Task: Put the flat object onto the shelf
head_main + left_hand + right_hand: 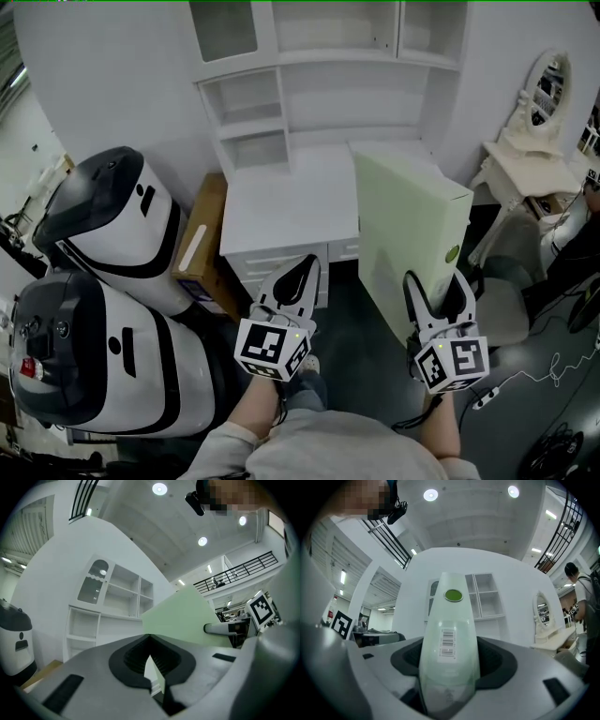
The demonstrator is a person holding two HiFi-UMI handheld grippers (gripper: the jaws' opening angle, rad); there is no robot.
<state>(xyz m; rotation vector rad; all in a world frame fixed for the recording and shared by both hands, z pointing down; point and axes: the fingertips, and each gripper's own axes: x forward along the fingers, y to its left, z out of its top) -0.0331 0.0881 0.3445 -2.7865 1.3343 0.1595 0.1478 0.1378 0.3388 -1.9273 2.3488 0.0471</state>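
Observation:
A pale green flat board point(403, 234) stands on its edge to the right of the white desk point(291, 202), its far end over the desk's right side. My right gripper point(437, 286) is shut on its near lower edge. In the right gripper view the board's thin edge point(450, 634), with a barcode label and a green sticker, runs up between the jaws. My left gripper point(305, 267) is shut and holds nothing; it hovers before the desk's front, left of the board point(183, 616). The white shelf unit point(319, 84) rises behind the desk.
Two large white-and-black machines point(112, 216) point(84, 356) stand at the left, with a cardboard box point(202, 244) against the desk. A white vanity table with an oval mirror point(548, 89) and a grey chair point(511, 309) are at the right. Cables point(553, 366) lie on the dark floor.

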